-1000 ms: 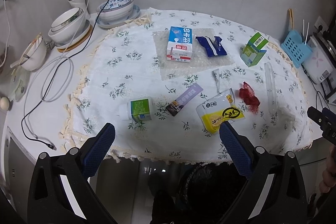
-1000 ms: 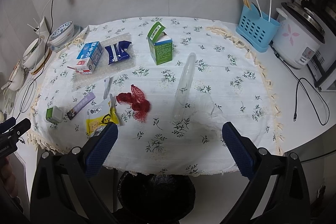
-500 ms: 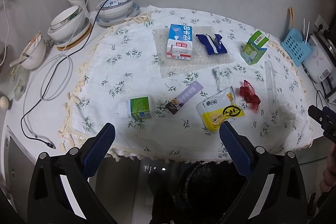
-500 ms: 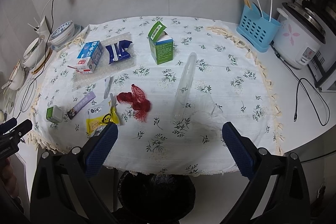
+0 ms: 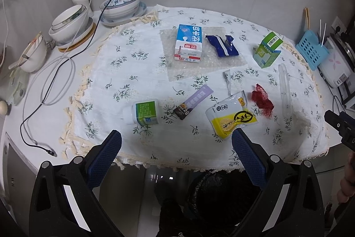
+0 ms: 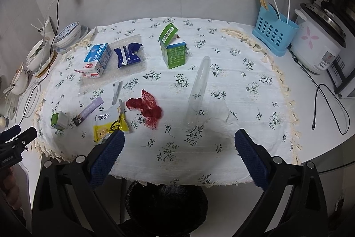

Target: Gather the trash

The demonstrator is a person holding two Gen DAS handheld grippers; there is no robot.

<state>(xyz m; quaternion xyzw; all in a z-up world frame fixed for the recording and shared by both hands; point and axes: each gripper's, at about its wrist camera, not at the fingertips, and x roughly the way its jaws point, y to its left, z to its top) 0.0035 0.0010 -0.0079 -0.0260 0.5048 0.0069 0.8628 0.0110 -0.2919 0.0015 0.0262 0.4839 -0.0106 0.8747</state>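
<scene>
Floral tablecloth (image 6: 233,90) at frame centre is littered: milk carton (image 5: 189,43), yellow packet (image 5: 230,118), red netting (image 6: 147,109) (nothing collected, apparently). Left gripper (image 5: 176,143) and right gripper (image 6: 178,144) hover spread wide, empty, above the black bin (image 6: 166,203).

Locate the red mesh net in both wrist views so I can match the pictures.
Left wrist view: the red mesh net lies right of centre on the tablecloth, just right of the yellow snack packet.
Right wrist view: the net lies left of centre, again just right of the packet.
Shared landmark: the green carton, standing behind the net.
</scene>
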